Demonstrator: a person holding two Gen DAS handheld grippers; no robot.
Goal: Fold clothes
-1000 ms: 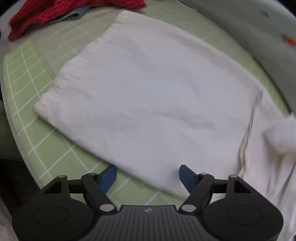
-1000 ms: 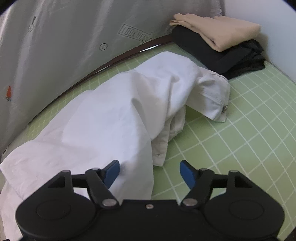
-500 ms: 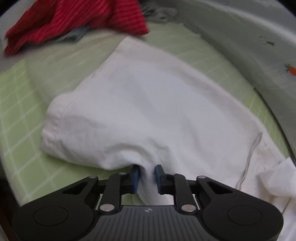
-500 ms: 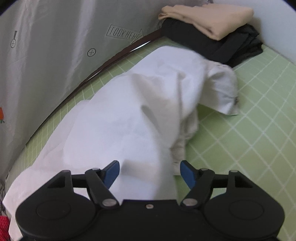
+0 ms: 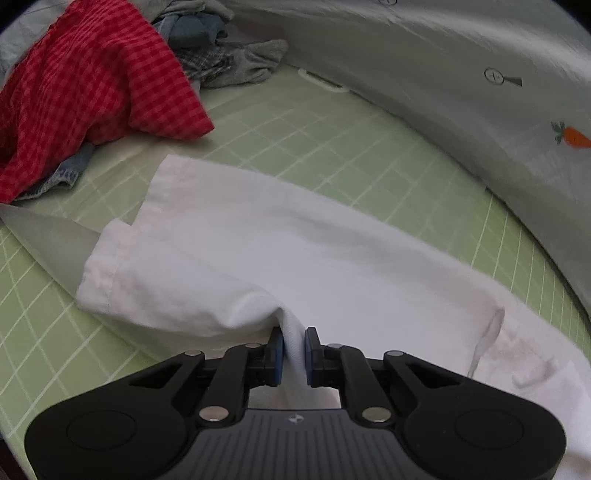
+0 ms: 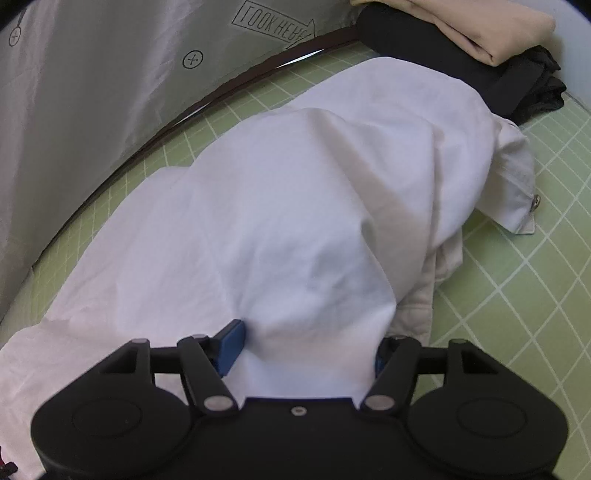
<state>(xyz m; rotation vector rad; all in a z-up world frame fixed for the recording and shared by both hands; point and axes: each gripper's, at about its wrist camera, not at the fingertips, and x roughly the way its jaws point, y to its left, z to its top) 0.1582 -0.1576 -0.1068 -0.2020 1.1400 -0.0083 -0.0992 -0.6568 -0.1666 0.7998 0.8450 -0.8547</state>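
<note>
A white garment lies across the green gridded mat. My left gripper is shut on a pinched fold of its near edge, lifting the hemmed end so it drapes over itself. In the right wrist view the same white garment bulges in a mound toward the waistband with a metal button. My right gripper is open, its blue pads on either side of the cloth's near edge; the right pad is mostly hidden by fabric.
A red checked garment on a heap of blue and grey clothes lies at the mat's far left. A folded beige item on black clothes sits at the far right. A grey printed backdrop borders the mat.
My left gripper closed on the white garment's edge and pulled it up and over. My right gripper moved forward so the cloth now lies between its open pads.
</note>
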